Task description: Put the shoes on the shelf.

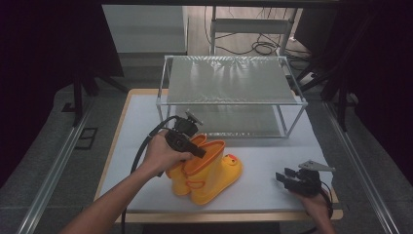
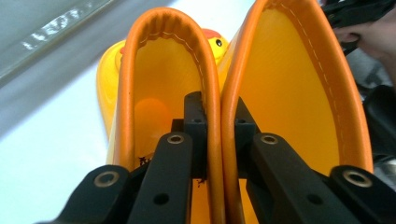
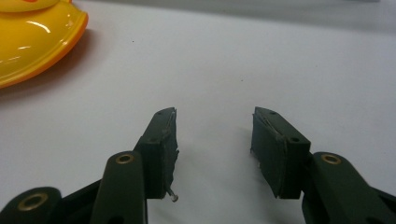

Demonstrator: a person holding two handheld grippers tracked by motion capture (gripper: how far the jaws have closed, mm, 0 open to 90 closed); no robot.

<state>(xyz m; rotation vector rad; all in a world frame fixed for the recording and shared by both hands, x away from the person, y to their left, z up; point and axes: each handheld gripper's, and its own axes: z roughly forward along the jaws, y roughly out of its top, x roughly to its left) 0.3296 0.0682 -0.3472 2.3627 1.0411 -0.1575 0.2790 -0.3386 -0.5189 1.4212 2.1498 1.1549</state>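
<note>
Dim, dark-edged high view; bright overhead glare on the white table (image 1: 272,165); soft gripper-view close-ups

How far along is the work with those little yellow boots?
Done: the left gripper is shut on the adjoining rims of both yellow boots, one jaw inside each boot. In hand: the pair is held but seems to rest on the white table. Left, probably: lifting them to the wire shelf rack behind, whose tiers hold nothing. The right gripper rests open on the table, holding nothing.
</note>
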